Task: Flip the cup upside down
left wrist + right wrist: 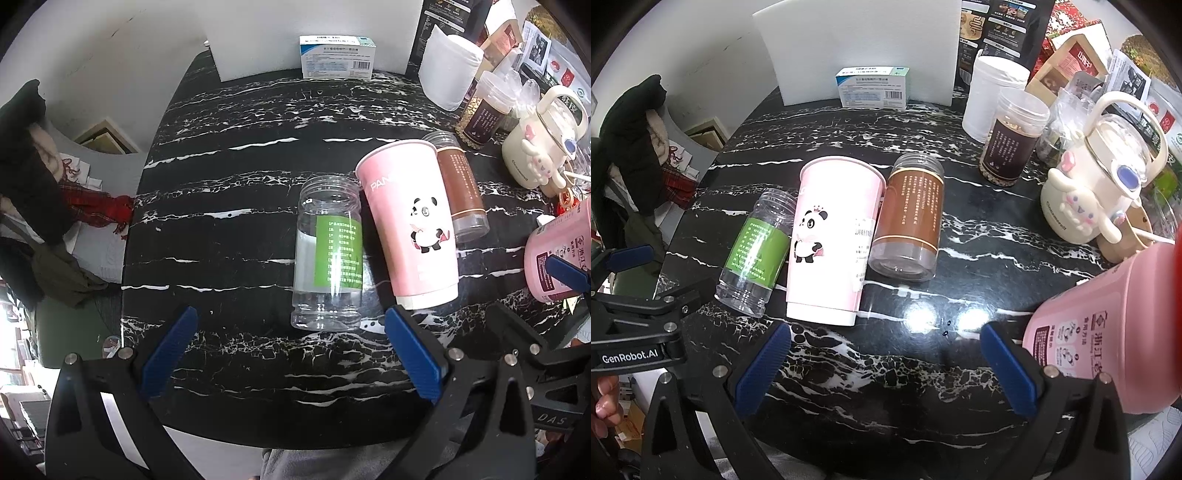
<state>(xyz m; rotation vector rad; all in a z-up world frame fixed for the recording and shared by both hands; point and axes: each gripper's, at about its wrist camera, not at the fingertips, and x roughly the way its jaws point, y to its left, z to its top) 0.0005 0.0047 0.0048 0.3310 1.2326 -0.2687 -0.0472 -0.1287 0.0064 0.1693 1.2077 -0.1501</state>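
Left wrist view, left to right: clear jar [328,254], pink panda cup [408,225], brown jar [460,188], all upright and touching in a row on the marble table [240,184]. Left gripper [291,354] and right gripper [886,369] both spread wide, holding nothing. Judgement: pre-grasp; next, close on the cup's wall without bumping the jars. Only the right wrist view shows the cartoon kettle [1097,177] whole.

Glossy marble table [960,236], clr plastic jar [328,254]

cup: pink panda cup [833,236], mid tabletop [923,369], touching clear jar [757,251] & brown jar [908,221]
R gripper [886,365]: jaws apart, nothing held, near front edge
kettle [1097,184]: right edge
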